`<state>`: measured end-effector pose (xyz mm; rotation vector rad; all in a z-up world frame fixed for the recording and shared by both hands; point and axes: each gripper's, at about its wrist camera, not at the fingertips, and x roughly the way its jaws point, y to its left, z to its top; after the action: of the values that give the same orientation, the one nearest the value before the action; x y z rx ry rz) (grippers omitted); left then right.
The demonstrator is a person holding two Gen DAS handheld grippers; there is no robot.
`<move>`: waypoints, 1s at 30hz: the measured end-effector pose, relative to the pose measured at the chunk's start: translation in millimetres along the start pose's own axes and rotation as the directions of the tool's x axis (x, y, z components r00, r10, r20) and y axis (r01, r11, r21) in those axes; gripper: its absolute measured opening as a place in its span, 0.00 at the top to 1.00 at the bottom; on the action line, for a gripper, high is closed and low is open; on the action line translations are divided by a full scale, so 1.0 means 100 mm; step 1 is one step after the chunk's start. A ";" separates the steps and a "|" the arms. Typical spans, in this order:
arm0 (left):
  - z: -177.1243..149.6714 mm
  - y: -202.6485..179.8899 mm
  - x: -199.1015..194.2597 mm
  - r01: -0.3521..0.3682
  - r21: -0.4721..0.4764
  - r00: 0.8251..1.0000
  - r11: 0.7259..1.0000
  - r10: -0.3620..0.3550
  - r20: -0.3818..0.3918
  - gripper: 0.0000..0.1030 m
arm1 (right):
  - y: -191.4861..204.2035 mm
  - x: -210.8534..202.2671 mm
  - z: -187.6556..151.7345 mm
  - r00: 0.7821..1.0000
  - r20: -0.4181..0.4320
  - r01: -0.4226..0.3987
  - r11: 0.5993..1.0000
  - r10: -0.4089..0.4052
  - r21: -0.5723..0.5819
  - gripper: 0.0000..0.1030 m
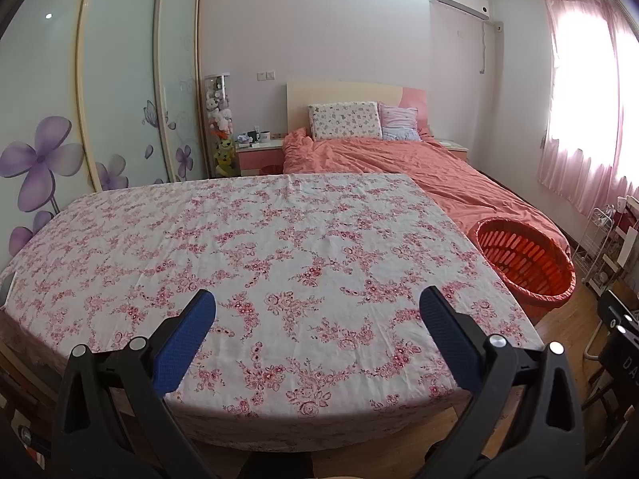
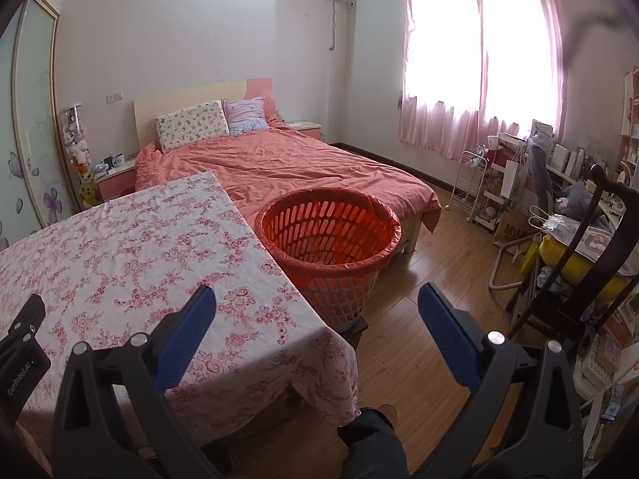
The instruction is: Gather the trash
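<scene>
Left hand-held gripper (image 1: 317,311): black frame with blue ribbed pads, jaws spread wide, nothing between them; it hangs above the near edge of the bench.
Right hand-held gripper (image 2: 317,309): same black and blue build, jaws spread wide and holding nothing; it hangs over the bench's near right corner, one pad over the cloth, the other over the wooden plank floor (image 2: 419,287).
Bench (image 1: 259,239): rectangular table under a white cloth printed with pink roses; the cloth hangs over the near edge and the right edge; its top shows only the cloth in both views.
Trash basket (image 2: 331,239): round orange slatted plastic basket lined with a red bag folded over its rim; it stands on the floor just beside the bench's right edge, between the bench and the foot of the bed; its inside looks bare as far as the right wrist view shows.
Trash: no loose piece can be made out on the bench or the floor.
Bed (image 2: 299,159): coral quilt, a floral pillow and a striped pillow at the headboard; it lies beyond the bench's far edge.
Other: pink curtains (image 2: 479,60) over a bright window; dark wooden chair (image 2: 579,259) at the right.
</scene>
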<state>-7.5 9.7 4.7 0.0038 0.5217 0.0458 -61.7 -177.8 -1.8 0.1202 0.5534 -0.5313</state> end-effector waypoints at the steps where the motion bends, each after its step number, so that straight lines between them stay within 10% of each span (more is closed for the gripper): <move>1: 0.00 0.00 0.00 0.000 0.001 1.000 1.000 0.000 0.000 0.02 | 0.00 0.00 0.00 1.000 -0.001 -0.002 1.000 0.002 0.000 0.04; 30: 0.04 -0.01 -0.03 0.018 -0.012 1.000 1.000 -0.018 0.000 0.02 | 0.04 -0.02 0.02 1.000 -0.003 -0.012 1.000 0.012 -0.002 0.04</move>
<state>-8.6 8.2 9.6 -0.0125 0.5216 0.0312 -59.9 -173.7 0.9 0.1218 0.5559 -0.5191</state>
